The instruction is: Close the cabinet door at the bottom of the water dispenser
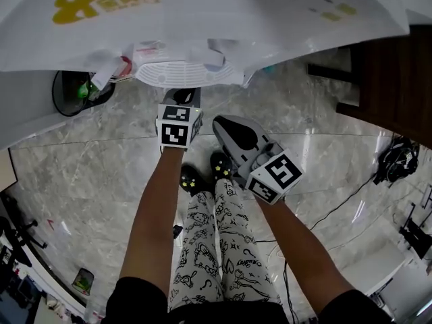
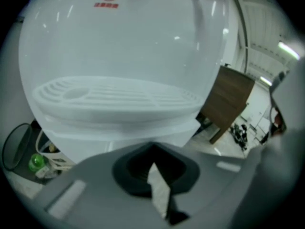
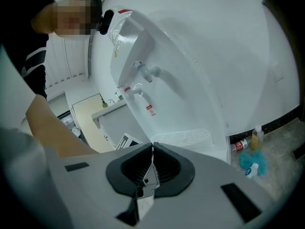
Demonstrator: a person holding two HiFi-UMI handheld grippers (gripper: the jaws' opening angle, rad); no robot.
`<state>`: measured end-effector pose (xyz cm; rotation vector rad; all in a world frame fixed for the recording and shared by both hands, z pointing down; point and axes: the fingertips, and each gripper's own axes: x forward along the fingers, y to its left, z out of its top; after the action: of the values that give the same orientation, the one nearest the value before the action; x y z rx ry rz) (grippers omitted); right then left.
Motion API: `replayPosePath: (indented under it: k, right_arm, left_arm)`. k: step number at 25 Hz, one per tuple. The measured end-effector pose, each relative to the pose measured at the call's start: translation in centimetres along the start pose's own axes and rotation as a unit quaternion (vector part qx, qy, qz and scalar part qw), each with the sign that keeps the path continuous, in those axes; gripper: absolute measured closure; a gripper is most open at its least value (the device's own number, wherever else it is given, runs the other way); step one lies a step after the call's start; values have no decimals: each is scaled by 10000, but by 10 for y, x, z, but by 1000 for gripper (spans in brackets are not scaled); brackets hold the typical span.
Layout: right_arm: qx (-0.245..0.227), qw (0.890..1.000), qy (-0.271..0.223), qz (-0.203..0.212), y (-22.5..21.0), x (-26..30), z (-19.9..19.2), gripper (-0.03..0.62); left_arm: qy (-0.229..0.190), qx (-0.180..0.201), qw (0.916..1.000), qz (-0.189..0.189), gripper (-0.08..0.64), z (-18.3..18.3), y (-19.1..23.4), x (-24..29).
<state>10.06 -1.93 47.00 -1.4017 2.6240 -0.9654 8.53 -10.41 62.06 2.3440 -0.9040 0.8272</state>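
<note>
Now your left gripper (image 2: 153,152) and right gripper (image 3: 152,150) both have jaws pressed together, holding nothing, facing the water dispenser (image 1: 202,19).

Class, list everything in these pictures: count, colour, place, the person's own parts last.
water dispenser: one, white, ahead of both grippers
taps: two, white, on its front
drip tray: one, white, below the taps
bin: one, black, floor at head view's left
bottles: two, red-labelled and yellowish, floor beside dispenser
wooden furniture: one, dark brown, right
floor: grey marble
shoes: two, black, on the floor
left gripper: grey, jaws together, empty
right gripper: grey, jaws together, empty
</note>
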Motion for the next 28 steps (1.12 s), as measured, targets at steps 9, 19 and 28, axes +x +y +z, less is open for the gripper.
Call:
replayPosePath:
  k: [9, 19, 28]
  right_arm:
    - [100, 9998, -139, -48, 7, 3, 8, 575]
    - [-110, 9993, -125, -342, 15, 0, 14, 575]
    - [-434, 9975, -92, -554, 61, -41, 53, 575]
  left_arm:
    - [-173, -500, 9981, 306, 563, 5, 24, -4]
    - [-471, -814, 9954, 158, 563, -8, 4, -46]
    - [-1226, -207, 9922, 15, 563, 40, -55, -181]
